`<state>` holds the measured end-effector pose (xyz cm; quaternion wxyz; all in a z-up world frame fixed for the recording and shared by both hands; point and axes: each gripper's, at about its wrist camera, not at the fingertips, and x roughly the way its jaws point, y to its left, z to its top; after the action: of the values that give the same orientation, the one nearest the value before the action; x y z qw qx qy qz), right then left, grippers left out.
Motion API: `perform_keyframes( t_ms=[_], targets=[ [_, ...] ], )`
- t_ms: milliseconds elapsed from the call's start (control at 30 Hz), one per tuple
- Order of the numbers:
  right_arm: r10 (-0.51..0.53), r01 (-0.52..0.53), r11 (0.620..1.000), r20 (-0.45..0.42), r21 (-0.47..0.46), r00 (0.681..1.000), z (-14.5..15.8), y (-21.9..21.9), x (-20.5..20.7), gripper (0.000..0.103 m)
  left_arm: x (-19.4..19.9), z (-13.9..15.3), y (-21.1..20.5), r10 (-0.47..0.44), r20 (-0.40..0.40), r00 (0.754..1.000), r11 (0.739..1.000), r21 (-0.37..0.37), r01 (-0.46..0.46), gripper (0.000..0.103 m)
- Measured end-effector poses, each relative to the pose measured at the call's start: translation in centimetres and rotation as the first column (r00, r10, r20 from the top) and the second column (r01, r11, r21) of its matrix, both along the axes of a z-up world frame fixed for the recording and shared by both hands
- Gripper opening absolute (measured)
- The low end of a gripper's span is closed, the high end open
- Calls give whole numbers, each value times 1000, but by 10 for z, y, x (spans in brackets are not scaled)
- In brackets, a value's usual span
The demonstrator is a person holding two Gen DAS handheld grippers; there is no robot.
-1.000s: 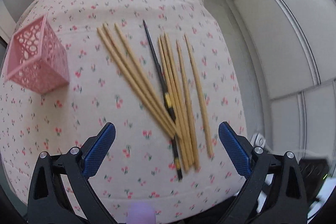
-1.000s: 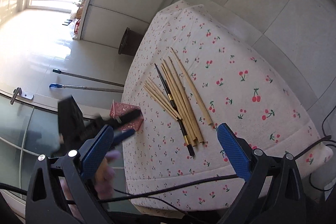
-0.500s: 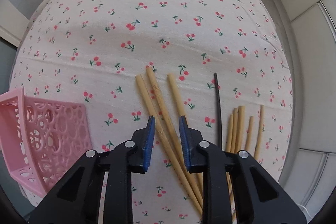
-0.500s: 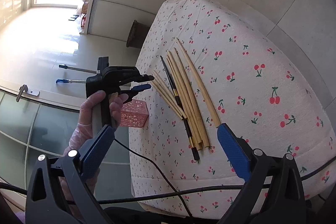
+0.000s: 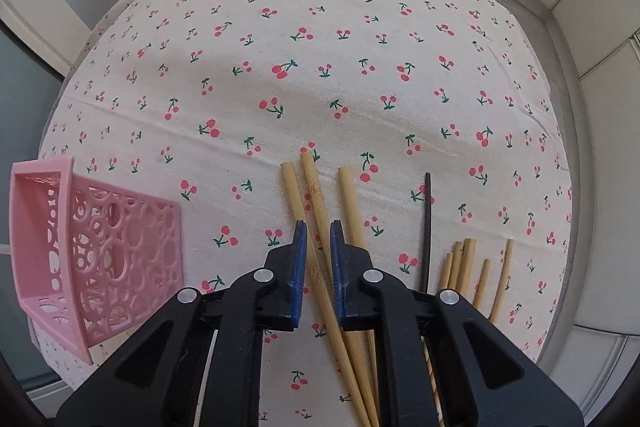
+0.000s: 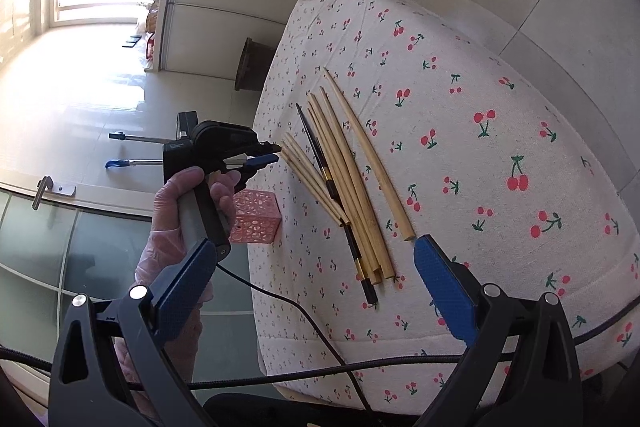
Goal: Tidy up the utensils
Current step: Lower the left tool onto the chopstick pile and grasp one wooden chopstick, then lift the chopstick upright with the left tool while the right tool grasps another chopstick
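Several bamboo chopsticks (image 5: 316,195) and one black chopstick (image 5: 427,227) lie on a cherry-print tablecloth (image 5: 320,67). My left gripper (image 5: 318,231) is low over the left group, its blue fingers nearly closed around one bamboo chopstick. A pink perforated basket (image 5: 92,251) stands at the table's left edge. In the right wrist view the chopsticks (image 6: 348,179) lie spread on the cloth, the basket (image 6: 256,215) sits by the left gripper (image 6: 272,153), and my right gripper (image 6: 312,287) is wide open and empty, off the table's near edge.
A black cable (image 6: 320,367) runs across below the table edge. A dark bin (image 6: 252,65) stands on the floor beyond the table. Tiled walls surround the table, and a glass door (image 6: 60,227) is at left.
The left gripper closed from wide open to nearly shut, and dropped low over the left group of bamboo chopsticks. The right gripper has stayed open, drifting slightly closer.
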<state>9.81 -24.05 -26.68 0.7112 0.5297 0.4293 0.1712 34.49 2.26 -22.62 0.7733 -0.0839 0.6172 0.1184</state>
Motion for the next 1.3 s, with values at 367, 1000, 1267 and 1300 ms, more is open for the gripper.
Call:
perform_keyframes(
  t_ms=[367,1000,1267,1300],
  targets=[
    [5,-4,1000,-18,10,1000,-4,0,3,96,23,-23,-4,-31,-39,999,999,-22,30,7],
    [293,-272,757,-64,-594,954,63,80,152,96,-170,85,29,-227,381,896,918,-224,327,6],
    [370,-409,629,-208,-661,905,51,159,262,45,-209,133,52,-221,539,813,900,-209,383,6],
    [377,-416,635,-209,-651,902,46,164,268,38,-214,140,57,-215,557,802,900,-207,385,6]
  ],
)
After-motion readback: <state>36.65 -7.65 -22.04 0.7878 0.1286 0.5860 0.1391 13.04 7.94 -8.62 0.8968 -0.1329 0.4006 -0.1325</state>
